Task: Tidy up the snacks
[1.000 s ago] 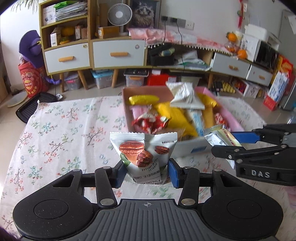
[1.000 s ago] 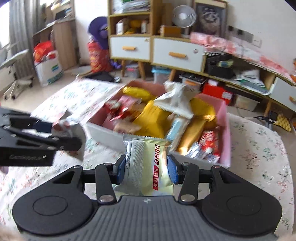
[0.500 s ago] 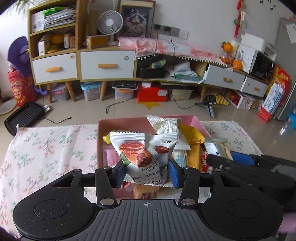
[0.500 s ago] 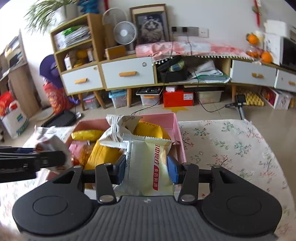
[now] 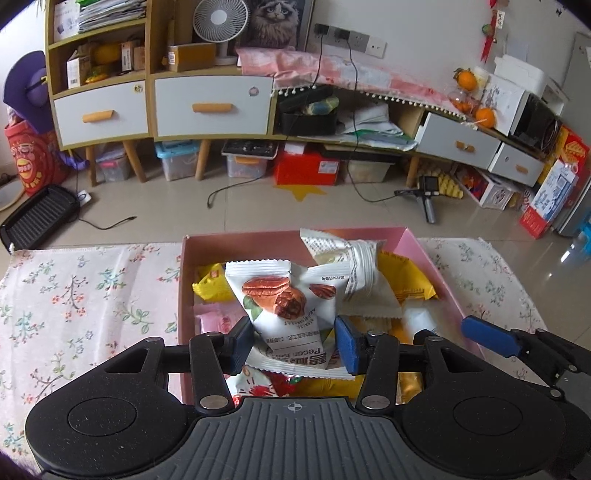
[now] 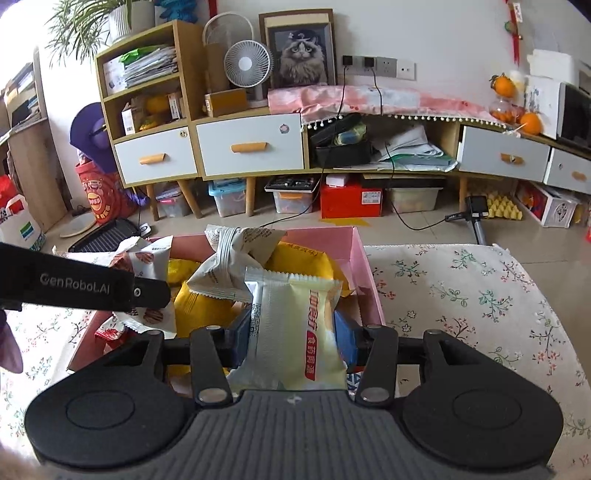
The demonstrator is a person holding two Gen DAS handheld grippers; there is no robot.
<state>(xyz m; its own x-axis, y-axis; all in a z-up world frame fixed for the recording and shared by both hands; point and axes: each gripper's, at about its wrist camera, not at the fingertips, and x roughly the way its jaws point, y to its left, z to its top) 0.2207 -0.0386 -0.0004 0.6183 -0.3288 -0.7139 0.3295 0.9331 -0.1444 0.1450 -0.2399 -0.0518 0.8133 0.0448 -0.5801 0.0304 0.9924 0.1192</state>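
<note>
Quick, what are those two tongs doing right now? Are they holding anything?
Left tongs: starting to open, the pecan snack packet between the pads.
Right tongs: starting to open, a pale yellow snack packet between the pads.

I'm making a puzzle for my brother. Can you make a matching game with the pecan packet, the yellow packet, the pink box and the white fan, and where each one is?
Things:
1. pecan packet
2. yellow packet
3. pink box
4. white fan

Places:
A. on the wooden cabinet
B. on the flowery cloth
C. in the right tool
D. in the left tool

Pairs: 1-D, 2-C, 3-B, 4-A.
</note>
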